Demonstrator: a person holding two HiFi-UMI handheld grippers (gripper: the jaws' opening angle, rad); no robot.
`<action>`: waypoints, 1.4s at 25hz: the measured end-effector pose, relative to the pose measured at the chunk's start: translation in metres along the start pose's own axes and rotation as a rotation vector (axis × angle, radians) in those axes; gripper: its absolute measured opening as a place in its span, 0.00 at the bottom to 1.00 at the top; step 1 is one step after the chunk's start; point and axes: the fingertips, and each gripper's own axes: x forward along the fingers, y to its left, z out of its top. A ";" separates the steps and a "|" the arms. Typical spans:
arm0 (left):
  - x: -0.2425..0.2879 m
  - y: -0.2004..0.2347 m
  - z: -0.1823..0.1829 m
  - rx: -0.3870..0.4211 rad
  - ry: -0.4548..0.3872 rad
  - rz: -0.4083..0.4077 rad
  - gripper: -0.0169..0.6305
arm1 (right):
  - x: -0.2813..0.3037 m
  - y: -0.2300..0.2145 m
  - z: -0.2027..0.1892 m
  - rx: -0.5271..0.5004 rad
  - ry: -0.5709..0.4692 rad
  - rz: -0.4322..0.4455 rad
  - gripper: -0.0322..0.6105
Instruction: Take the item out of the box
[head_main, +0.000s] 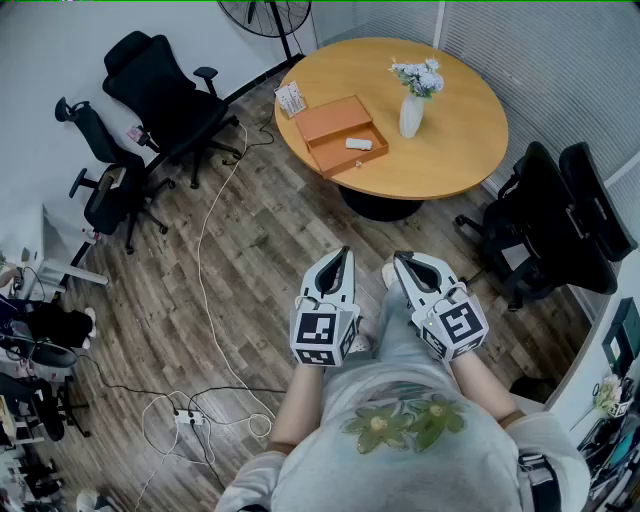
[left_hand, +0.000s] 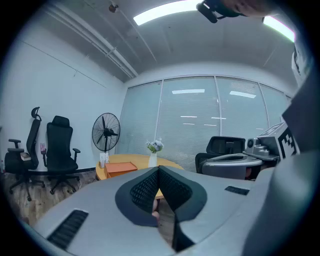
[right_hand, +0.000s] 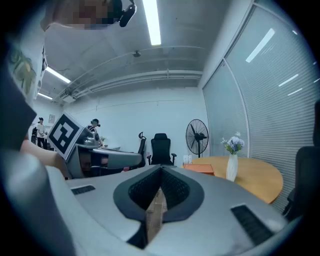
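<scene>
An open orange box (head_main: 352, 152) lies on the round wooden table (head_main: 450, 150), far ahead of me, with its lid (head_main: 331, 117) flat beside it. A small white item (head_main: 359, 144) rests inside the box. My left gripper (head_main: 346, 253) and right gripper (head_main: 398, 258) are held side by side near my body, over the floor and well short of the table. Both are shut with nothing between the jaws. The left gripper view shows the box (left_hand: 120, 168) small in the distance. In the right gripper view the box (right_hand: 199, 168) sits beside the vase (right_hand: 231, 169).
A white vase of flowers (head_main: 412, 108) and a small card stand (head_main: 291, 99) share the table. Black office chairs (head_main: 165, 95) stand at the left and others (head_main: 545, 220) at the right. A white cable (head_main: 205, 250) and power strip (head_main: 188, 417) lie on the wood floor. A fan (left_hand: 106, 131) stands behind the table.
</scene>
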 end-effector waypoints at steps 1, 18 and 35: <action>0.001 0.001 0.001 0.002 0.000 -0.004 0.03 | 0.001 0.000 0.001 -0.001 -0.002 -0.004 0.05; 0.064 0.051 0.000 0.006 0.060 -0.031 0.03 | 0.072 -0.054 0.016 -0.025 -0.020 -0.044 0.06; 0.196 0.132 0.038 0.064 0.082 -0.063 0.03 | 0.202 -0.154 0.048 -0.051 -0.037 -0.069 0.06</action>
